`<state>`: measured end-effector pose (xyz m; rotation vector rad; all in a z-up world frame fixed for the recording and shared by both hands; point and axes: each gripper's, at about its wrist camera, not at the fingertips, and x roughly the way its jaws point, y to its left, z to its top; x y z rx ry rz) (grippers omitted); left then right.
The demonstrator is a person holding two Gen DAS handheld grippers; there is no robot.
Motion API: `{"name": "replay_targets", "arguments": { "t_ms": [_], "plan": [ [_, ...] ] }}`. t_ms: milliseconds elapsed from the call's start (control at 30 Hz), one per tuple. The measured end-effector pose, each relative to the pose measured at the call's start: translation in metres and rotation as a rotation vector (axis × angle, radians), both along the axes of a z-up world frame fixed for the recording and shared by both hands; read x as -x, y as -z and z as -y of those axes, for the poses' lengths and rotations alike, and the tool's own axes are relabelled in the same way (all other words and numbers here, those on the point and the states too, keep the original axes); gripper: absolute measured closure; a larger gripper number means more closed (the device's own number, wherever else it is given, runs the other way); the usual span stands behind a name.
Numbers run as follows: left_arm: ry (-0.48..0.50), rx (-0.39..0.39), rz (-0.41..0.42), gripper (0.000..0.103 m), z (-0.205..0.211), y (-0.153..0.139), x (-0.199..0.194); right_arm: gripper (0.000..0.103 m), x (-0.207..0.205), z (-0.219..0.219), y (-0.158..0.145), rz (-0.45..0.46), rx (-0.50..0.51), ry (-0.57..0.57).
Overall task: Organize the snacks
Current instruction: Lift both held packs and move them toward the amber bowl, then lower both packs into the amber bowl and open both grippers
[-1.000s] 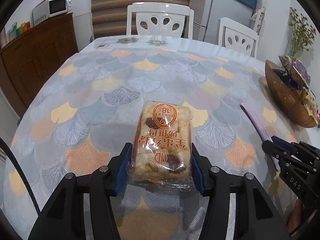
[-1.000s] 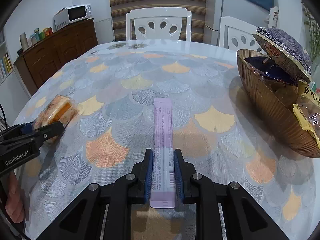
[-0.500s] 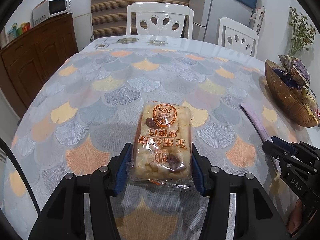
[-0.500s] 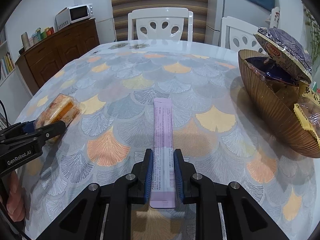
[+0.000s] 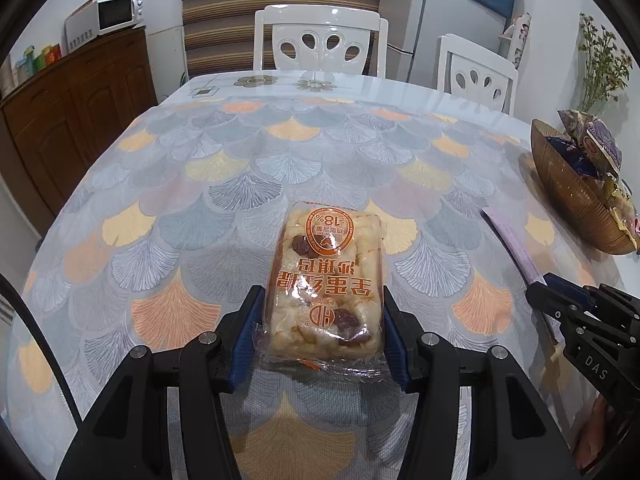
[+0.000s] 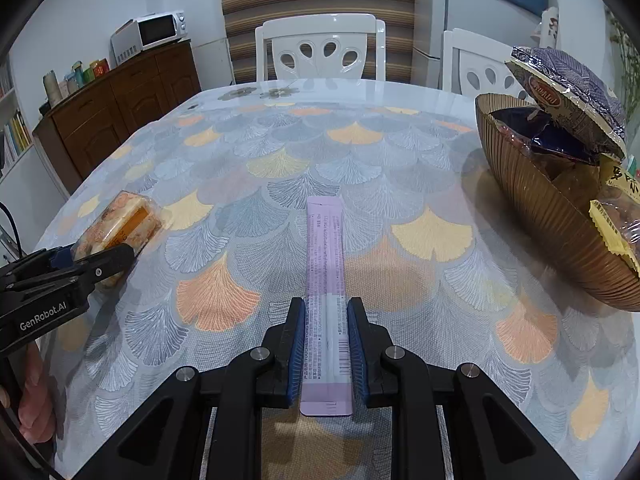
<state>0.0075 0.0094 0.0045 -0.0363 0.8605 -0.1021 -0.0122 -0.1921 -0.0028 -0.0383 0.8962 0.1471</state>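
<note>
My left gripper (image 5: pixel 324 300) is shut on an orange-printed snack cake packet (image 5: pixel 326 280), held just above the tablecloth. It also shows at the left of the right wrist view (image 6: pixel 120 226). My right gripper (image 6: pixel 324 308) is shut on a long pale purple stick packet (image 6: pixel 325 276), which also shows in the left wrist view (image 5: pixel 510 240). A brown ribbed bowl (image 6: pixel 540 220) at the right holds several wrapped snacks, among them a purple foil pack (image 6: pixel 568 92).
The round table (image 5: pixel 280 152) has a fan-pattern cloth. Two white chairs (image 5: pixel 320 36) stand at its far side. A wooden sideboard (image 5: pixel 76 100) with a microwave (image 5: pixel 108 16) is at the left. The bowl shows at the right of the left wrist view (image 5: pixel 576 196).
Both grippers have risen or shifted slightly with their packets; the bowl sits a little farther right and lower in the right wrist view. Grips are unchanged.
</note>
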Motion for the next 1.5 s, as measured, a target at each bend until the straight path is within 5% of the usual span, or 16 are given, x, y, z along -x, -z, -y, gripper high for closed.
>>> {"name": "replay_targets", "arguments": {
  "t_ms": [867, 1300, 1500],
  "plan": [
    [0.010, -0.005, 0.011, 0.052, -0.002, -0.001, 0.000, 0.083, -0.001, -0.003, -0.001, -0.004, 0.016, -0.008],
    [0.005, -0.095, 0.025, 0.052, 0.011, -0.002, 0.005, 0.082, 0.034, 0.043, -0.002, -0.131, -0.244, 0.053],
    [-0.011, -0.114, 0.028, 0.052, 0.011, -0.003, 0.006, 0.083, 0.037, 0.020, -0.003, -0.072, -0.079, 0.066]
  ]
}}
